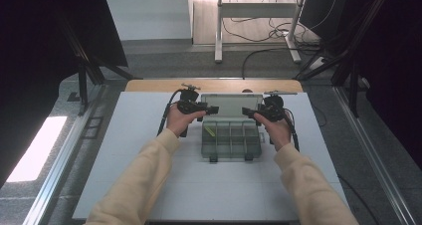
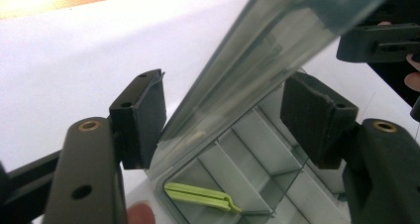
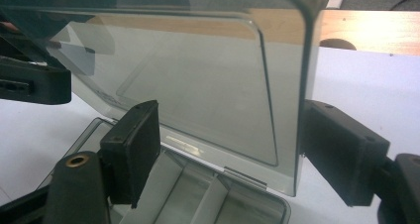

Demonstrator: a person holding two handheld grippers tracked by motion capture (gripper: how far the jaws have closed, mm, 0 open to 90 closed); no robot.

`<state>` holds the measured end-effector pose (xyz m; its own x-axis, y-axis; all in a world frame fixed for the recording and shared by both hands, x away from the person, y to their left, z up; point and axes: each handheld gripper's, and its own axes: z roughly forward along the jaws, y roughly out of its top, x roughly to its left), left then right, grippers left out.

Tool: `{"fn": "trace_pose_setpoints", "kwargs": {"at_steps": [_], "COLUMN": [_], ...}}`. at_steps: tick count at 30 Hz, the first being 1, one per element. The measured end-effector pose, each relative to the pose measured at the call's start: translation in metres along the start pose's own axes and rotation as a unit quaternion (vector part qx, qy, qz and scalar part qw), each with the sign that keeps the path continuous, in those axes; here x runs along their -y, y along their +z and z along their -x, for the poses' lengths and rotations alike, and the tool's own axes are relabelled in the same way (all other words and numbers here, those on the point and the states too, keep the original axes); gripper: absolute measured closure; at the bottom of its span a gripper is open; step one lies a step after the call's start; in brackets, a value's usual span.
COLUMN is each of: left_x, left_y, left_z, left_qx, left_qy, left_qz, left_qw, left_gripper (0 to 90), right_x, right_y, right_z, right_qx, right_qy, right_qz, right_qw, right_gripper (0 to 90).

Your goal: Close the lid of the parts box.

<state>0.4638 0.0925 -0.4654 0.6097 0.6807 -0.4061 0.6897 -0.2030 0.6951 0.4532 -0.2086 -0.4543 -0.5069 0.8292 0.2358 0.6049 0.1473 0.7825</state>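
Observation:
A clear grey compartment box (image 1: 231,141) sits mid-table with its lid (image 1: 230,105) raised nearly upright. A green clip-like piece (image 1: 211,131) lies in a left compartment (image 2: 198,196). My left gripper (image 1: 213,109) is at the lid's left edge; in the left gripper view its jaws stand wide apart (image 2: 223,120) with the lid (image 2: 257,70) between them. My right gripper (image 1: 246,111) is at the lid's right edge, also open (image 3: 233,140), straddling the lid's corner (image 3: 198,85). Neither pair of pads clamps the lid.
The box rests on a white mat (image 1: 139,135) with a wooden strip (image 1: 149,85) along its far edge. Table legs and loose cables (image 1: 259,36) lie on the floor beyond. Metal rails run along both sides.

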Motion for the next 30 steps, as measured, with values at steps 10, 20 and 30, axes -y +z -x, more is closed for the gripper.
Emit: {"fn": "trace_pose_setpoints", "kwargs": {"at_steps": [10,20,30], "left_x": [0.0033,0.0064,0.0085], "left_y": [-0.001,-0.0023,-0.002], "left_z": [0.002,0.0054,0.0063], "left_qx": [0.004,0.006,0.009], "left_qy": [0.005,0.012,0.014], "left_qz": [0.003,0.001,0.0], "left_qw": [1.0,0.9999,0.9999], "left_gripper": [35.5,34.8,34.2], "right_x": [0.0028,0.0056,0.0061], "right_y": [-0.0026,-0.0057,-0.0073], "right_z": [-0.0023,-0.0032,-0.0038], "right_qx": [-0.001,-0.007,-0.011], "right_qy": [-0.006,-0.016,-0.025], "right_qz": [0.003,0.001,-0.004], "right_qw": [1.0,0.9998,0.9996], "right_gripper": [23.6,23.5,23.4]}}
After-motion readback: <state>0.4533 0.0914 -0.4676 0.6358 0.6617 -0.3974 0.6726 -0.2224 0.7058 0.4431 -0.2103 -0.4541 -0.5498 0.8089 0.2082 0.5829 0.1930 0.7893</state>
